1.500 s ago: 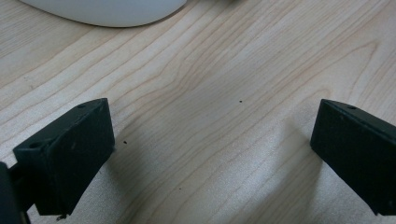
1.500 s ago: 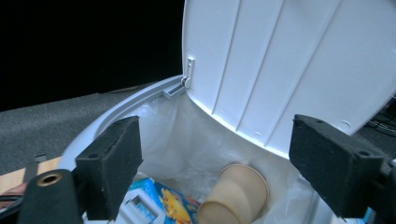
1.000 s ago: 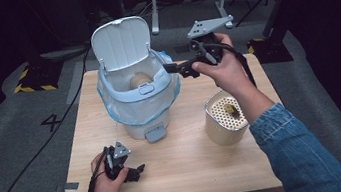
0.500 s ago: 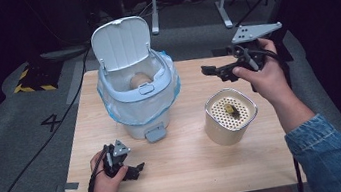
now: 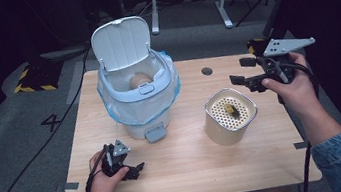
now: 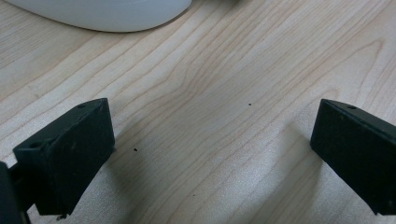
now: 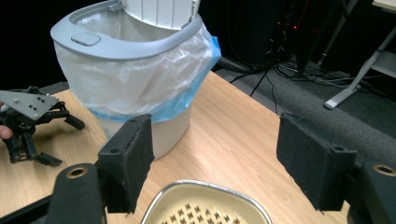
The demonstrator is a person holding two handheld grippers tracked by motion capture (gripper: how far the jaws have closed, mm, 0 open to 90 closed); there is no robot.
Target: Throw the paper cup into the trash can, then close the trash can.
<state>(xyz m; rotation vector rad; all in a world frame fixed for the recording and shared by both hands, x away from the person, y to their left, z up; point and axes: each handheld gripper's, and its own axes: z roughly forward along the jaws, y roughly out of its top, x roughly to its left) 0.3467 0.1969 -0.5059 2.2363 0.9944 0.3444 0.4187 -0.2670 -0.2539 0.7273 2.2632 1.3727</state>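
Pale wooden worktop (image 5: 194, 173) carries white lidded pedal bin w/ clear liner (image 5: 140, 100) and cream perforated-top canister (image 5: 230, 116). Right claw (image 5: 246, 82) held level just above canister's far right, jaws apart, empty, just closed a bit. Left claw (image 5: 130, 168) rests near front edge, jaws wide apart.

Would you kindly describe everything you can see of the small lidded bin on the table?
The bin is a small white and pale blue-grey container that looks like plastic, standing upright on the far left part of the wooden table. Its hinged lid stands raised at the back. A thin translucent bag with a blue edge lines it and folds down over the outside under the rim ring. A pedal sticks out at the front base. Something brownish lies inside. Neither gripper touches it.
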